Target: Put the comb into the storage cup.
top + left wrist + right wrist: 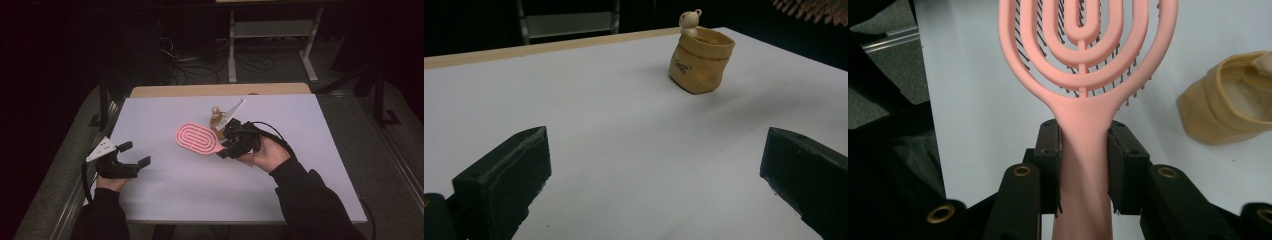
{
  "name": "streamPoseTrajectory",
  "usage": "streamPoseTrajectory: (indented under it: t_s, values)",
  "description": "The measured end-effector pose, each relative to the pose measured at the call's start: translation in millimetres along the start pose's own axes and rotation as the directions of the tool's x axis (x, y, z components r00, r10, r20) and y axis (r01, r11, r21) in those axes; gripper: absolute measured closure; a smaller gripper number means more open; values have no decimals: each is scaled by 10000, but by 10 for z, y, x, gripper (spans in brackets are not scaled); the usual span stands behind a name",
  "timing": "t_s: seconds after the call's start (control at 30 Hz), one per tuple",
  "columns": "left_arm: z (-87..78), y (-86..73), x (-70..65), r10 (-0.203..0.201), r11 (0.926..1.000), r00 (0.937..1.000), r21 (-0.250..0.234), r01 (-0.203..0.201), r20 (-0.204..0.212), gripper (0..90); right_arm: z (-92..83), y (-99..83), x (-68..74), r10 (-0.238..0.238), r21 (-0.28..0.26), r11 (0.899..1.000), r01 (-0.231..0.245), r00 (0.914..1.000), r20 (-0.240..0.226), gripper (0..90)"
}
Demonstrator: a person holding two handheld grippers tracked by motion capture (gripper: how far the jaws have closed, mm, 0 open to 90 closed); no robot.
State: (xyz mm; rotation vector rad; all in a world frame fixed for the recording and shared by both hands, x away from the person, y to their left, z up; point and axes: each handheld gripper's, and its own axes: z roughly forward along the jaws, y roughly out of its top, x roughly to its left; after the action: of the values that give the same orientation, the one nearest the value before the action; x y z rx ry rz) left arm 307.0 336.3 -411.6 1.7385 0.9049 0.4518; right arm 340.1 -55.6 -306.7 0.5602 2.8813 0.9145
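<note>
Clamping the handle of a pink hairbrush (1083, 130), the right gripper (1083, 165) has its two black jaws pressed against either side of the neck, just below the oval head. In the right gripper view the handle runs straight down between the jaws and is cut off at the bottom edge; the top of the head is cut off at the upper edge. The head is an open frame of nested loops, with dark bristles showing through the gaps from the far side.

In the high view the hairbrush (197, 137) extends from the right gripper (223, 150) toward the left, above the white table (165, 185), back face up. Whether any part of it touches the table cannot be determined from that view.

A tan sack-shaped holder (1233, 100) stands just beside the brush head; its right side is cut off in the right gripper view. In the high view it (216, 118) is partly hidden behind the gripper's grey plate.

The left gripper (134, 156) rests near the table's left edge, well apart from the hairbrush. Its jaws stand wide with bare table between them, the holder (700, 62) beyond. A small pale figure (689, 22) sits at the holder's rim; its detail is hard to make out.
</note>
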Motion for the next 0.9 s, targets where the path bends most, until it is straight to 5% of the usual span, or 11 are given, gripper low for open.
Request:
streamPoseTrajectory:
  t_s: [0.47, 0.73, 0.9]
  values:
    - [14, 28, -44, -143, 9999, 9992, 63, 141, 366, 0, -201, 41, -41, 39, -240, 9997, -33, 9998, 214, 687]
    - [41, 172, -200, -196, 9989, 9941, -398, 239, 1067, 0, -278, 64, -60, -50, -406, 9992, 66, 9993, 383, 687]
    - [44, 290, -361, -103, 9952, 9857, -938, 265, 1684, 0, -321, 93, -46, -93, -468, 9988, 113, 9991, 419, 687]
